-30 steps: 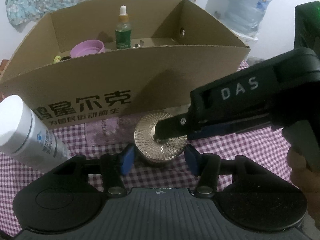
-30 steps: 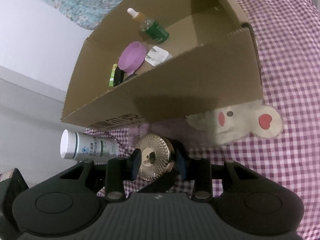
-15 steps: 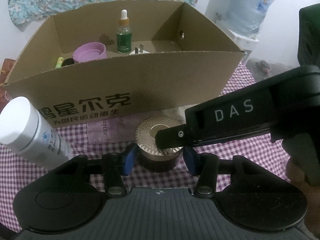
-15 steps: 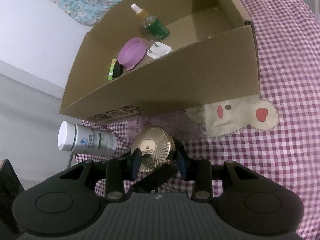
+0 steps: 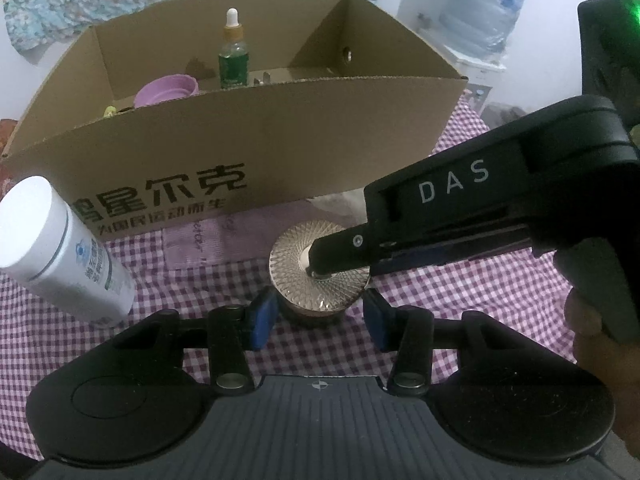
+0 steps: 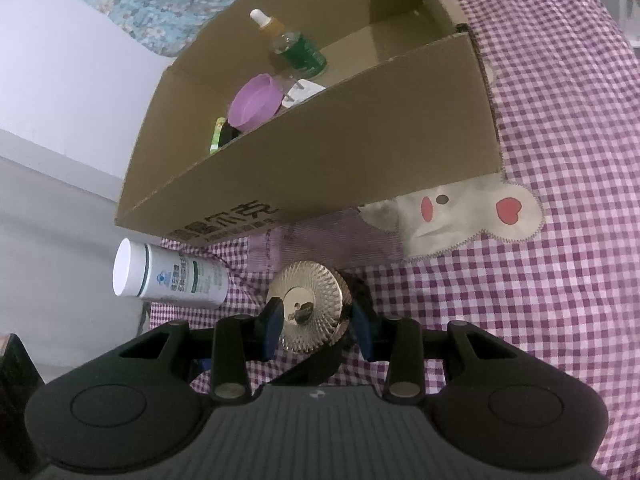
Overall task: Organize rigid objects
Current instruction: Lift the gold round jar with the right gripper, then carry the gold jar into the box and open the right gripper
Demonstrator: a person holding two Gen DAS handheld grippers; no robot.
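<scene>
A round jar with a ribbed gold lid (image 5: 296, 266) (image 6: 316, 292) stands on the checked cloth in front of the cardboard box (image 5: 328, 128) (image 6: 360, 148). My right gripper (image 6: 314, 322) is shut on the jar's lid; in the left wrist view its black finger (image 5: 340, 246) lies across the lid. My left gripper (image 5: 318, 316) is open, its blue pads on either side of the jar's dark base. A white bottle (image 5: 60, 256) (image 6: 168, 274) stands to the left.
Inside the box are a green dropper bottle (image 5: 233, 60) (image 6: 300, 50), a purple bowl (image 5: 166, 90) (image 6: 254, 102), a white plug (image 6: 306, 90) and a small yellow-green item (image 6: 218, 136). A beige patch with red hearts (image 6: 472, 216) lies by the box's right corner.
The right gripper and the jar lid have shifted slightly while the left view moved a little closer. The jar stays between both grippers.
</scene>
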